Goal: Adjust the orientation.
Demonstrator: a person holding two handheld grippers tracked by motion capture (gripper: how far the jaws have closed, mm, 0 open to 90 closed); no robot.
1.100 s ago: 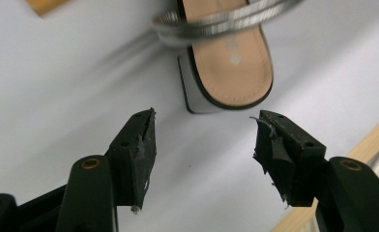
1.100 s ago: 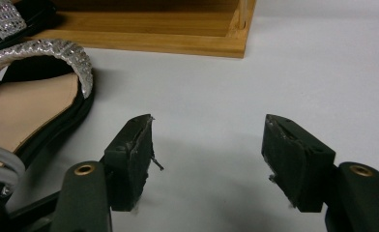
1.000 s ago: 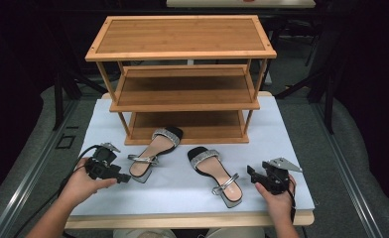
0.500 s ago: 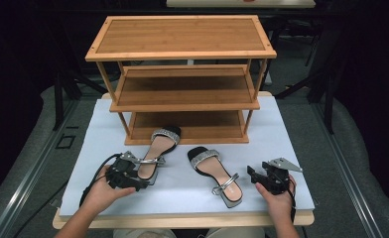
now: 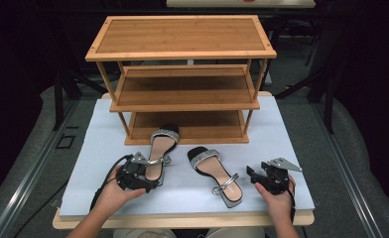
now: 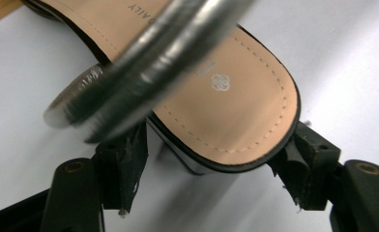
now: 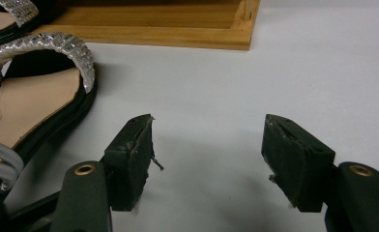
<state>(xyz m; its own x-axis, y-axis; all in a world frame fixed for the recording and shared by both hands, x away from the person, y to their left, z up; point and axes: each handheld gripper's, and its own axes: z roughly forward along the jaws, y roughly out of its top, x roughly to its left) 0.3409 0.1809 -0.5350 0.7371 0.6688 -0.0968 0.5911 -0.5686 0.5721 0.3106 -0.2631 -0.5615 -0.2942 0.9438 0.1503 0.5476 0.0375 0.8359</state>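
Your left gripper point(image 5: 155, 174) sits at the heel end of the left sandal point(image 5: 159, 151), and its jaws have just been opening; in the left gripper view they stand wide apart on either side of the heel point(image 6: 236, 121), which lies between them, close to each pad but with no pad pressing on it, so you are not clamped on it. That sandal lies flat on the white table top point(image 5: 291, 134), its toe at the foot of the wooden shoe rack point(image 5: 182, 79) and its glittery strap point(image 5: 163, 134) across the front; the silver ankle strap point(image 6: 144, 58) crosses the left gripper view as a blur just above the jaws. The second sandal point(image 5: 215, 173) lies to the right of the first, apart from it, angled with its heel toward the near edge of the table. Your right gripper point(image 5: 253, 174) rests on the table near that sandal's heel, not touching it, with its jaws apart and nothing but bare table between them; in the right gripper view the second sandal point(image 7: 33, 106) lies off to the left of the jaws and the rack's bottom rail point(image 7: 153, 29) runs across ahead.
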